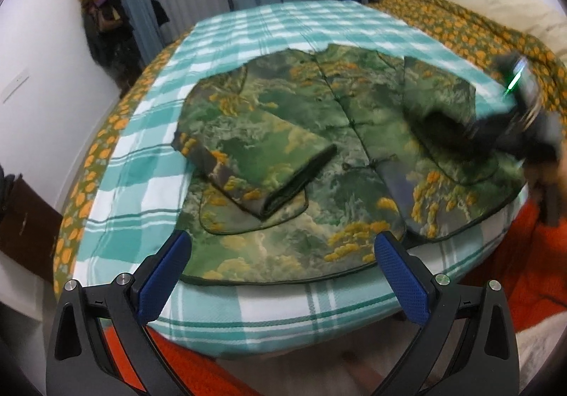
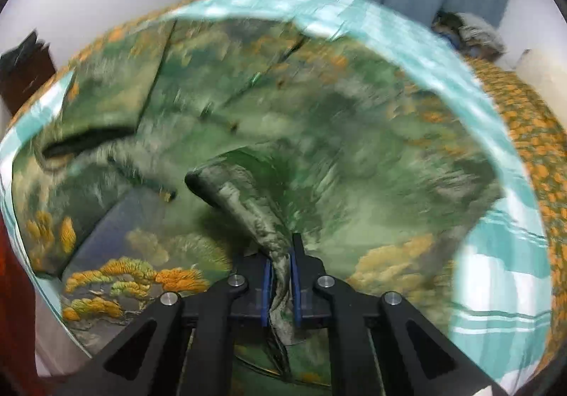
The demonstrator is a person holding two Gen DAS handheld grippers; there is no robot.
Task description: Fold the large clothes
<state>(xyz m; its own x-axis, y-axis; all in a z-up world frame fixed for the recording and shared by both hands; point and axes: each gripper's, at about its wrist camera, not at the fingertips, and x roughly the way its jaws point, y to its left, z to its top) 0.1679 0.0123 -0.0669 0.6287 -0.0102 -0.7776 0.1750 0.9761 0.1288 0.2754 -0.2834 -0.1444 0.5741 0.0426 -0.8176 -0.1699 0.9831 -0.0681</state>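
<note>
While the left gripper (image 1: 283,275) hangs wide open at the near edge of the bed, its blue pads (image 1: 400,275) bracket the hem of the green printed jacket (image 1: 283,155) without touching it. The jacket lies flat, front up, on the checked sheet (image 1: 248,23), its long axis running straight away from that gripper toward the far end of the bed. The left sleeve (image 1: 262,162) is already folded across the body. On the other side the right gripper (image 2: 281,284) is clamped tight on the cuff of the right sleeve (image 2: 248,204), lifted off the body, so that hand is the nearer one to the work. I judge the fold turns on carrying this sleeve inward, crosswise to the jacket's length, toward the centre seam.
</note>
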